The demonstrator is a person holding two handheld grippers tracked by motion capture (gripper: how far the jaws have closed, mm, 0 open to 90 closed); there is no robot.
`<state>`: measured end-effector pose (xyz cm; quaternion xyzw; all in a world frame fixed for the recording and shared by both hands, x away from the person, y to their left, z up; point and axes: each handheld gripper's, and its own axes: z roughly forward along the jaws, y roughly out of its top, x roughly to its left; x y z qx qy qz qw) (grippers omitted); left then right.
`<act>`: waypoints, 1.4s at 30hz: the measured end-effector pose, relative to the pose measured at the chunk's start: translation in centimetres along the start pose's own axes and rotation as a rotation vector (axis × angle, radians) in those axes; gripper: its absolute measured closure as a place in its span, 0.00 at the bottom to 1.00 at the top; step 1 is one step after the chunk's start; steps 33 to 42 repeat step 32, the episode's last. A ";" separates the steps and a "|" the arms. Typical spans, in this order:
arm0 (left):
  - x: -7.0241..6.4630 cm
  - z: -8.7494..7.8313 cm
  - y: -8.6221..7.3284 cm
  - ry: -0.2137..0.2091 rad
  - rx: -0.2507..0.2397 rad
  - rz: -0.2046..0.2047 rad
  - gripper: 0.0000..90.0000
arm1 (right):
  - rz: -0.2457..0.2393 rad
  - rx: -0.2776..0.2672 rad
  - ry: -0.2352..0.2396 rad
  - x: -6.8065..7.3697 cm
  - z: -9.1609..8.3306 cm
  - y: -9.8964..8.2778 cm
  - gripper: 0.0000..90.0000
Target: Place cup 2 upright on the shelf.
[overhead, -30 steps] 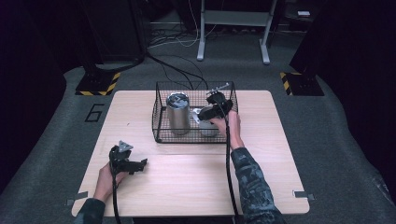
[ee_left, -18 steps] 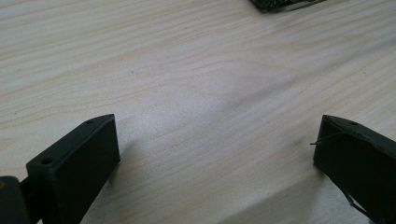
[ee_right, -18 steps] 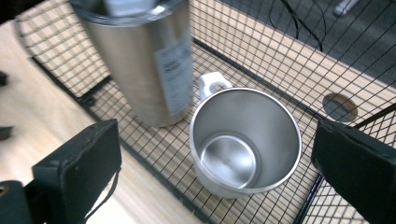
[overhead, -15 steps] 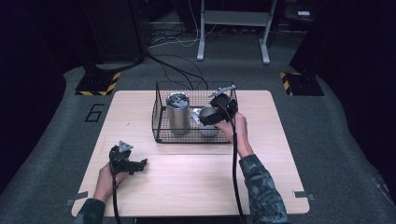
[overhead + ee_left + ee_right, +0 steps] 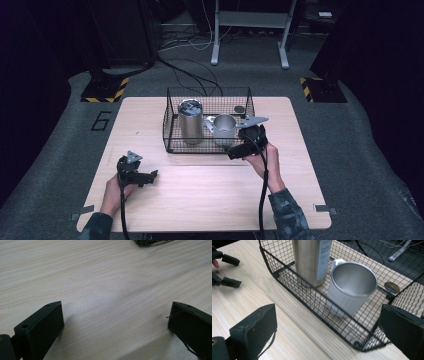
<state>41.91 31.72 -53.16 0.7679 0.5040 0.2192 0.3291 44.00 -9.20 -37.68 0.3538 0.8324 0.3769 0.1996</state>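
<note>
Holding one gripper in each hand, I work at a light wood table [image 5: 200, 195]. My right gripper [image 5: 235, 151] is just at the front right corner of the basket [image 5: 170, 142], outside its wire wall and above the table. Its jaws are wide apart and hold nothing; in the right gripper view they frame the basket's near wall with the mug behind it. My right hand [image 5: 260, 156] grips its body, and the cable runs back along my sleeve [image 5: 287, 212].

My left gripper [image 5: 148, 176] is low over the table at the front left, well apart from the basket. Its jaws are also spread wide with nothing between them; in the left gripper view I see bare wood under them. My left hand [image 5: 114, 192] holds it from behind.

The basket is black wire and stands at the middle of the table, toward the far side. Inside it, at the left, a tall steel tumbler [image 5: 312, 260] stands upright with a label on its side. Just beside it, at the right, is a steel mug [image 5: 350, 286], open end up; its pale handle is toward the tumbler. I cannot tell if the two touch. A small dark round thing [image 5: 391, 287] lies on the basket floor near the far right corner.
</note>
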 end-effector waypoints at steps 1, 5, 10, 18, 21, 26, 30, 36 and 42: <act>0.0 0.0 0.0 0.000 0.000 0.000 0.00 | -0.003 -0.007 0.001 -0.1 -0.1 -0.5 0.01; 0.0 0.0 0.0 0.000 0.001 0.001 0.00 | 0.003 -0.039 0.001 -0.2 -0.5 -3.0 0.03; 0.0 0.0 0.0 0.000 0.001 0.000 0.00 | 0.021 -0.024 -0.004 -0.5 0.1 -6.7 0.03; 0.0 0.0 0.0 0.000 0.001 0.001 0.00 | 0.087 0.016 -0.066 -1.3 1.1 -13.0 0.06; 0.0 0.0 0.0 -0.001 0.003 0.003 0.00 | 0.125 0.047 -0.077 -1.8 1.5 -15.0 0.05; 0.0 0.0 0.0 0.001 0.003 0.001 0.00 | 0.147 0.110 -0.103 -2.4 2.1 -17.3 0.00; 0.0 0.0 0.0 0.003 0.004 -0.002 0.00 | 0.168 0.091 -0.100 -2.8 1.8 -18.6 0.00; 0.0 0.0 0.0 0.002 0.004 -0.001 0.00 | 0.174 0.088 -0.096 -2.9 1.7 -18.8 0.00; 0.0 0.0 0.0 0.002 0.004 -0.001 0.00 | 0.174 0.088 -0.096 -2.9 1.7 -18.8 0.00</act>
